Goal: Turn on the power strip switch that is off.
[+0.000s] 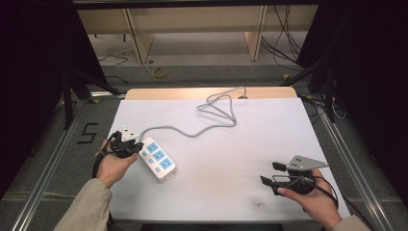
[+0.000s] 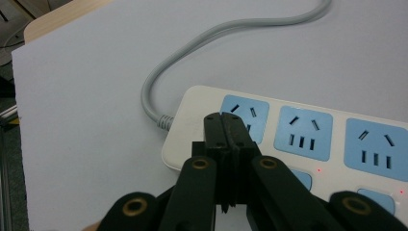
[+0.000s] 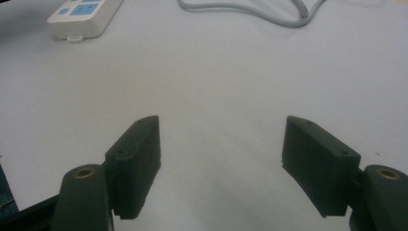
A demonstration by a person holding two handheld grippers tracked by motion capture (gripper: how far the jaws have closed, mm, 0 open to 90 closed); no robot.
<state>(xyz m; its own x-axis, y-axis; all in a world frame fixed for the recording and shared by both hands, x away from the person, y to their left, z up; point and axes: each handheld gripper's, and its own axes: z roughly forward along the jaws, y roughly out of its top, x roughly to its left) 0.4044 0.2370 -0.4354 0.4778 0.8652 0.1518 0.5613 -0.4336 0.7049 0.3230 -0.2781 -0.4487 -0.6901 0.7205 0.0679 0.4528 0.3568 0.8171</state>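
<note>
High view: the power strip (image 1: 157, 159) lies at the left-front of the white table (image 1: 226, 183), set diagonally, its grey cord (image 1: 202, 126) looping off to the far edge. The left gripper (image 1: 126, 144) sits right at the strip's cord end, held in the person's left hand (image 1: 111, 166), forearm coming in from the bottom-left w/ the wrist bent in toward the strip.

In the left gripper view the jaws are pressed flat together, nothing between them, tips over the first blue socket (image 2: 244, 118) near the cord entry. Can't tell if the tips touch the strip or hover just above. Red dots glow by the switches (image 2: 374, 199) along the near edge, so prob. the strip is live.

Step in hand, as I read it: closed tips used as a poker, lining up on the strip – likely to press a switch or steady the body. Next move needs a small, straight push; strip is light and could skid on the smooth top.

Right gripper (image 1: 274, 173) rests well apart at the right-front, palm under it, jaws wide open and empty over bare table.
</note>
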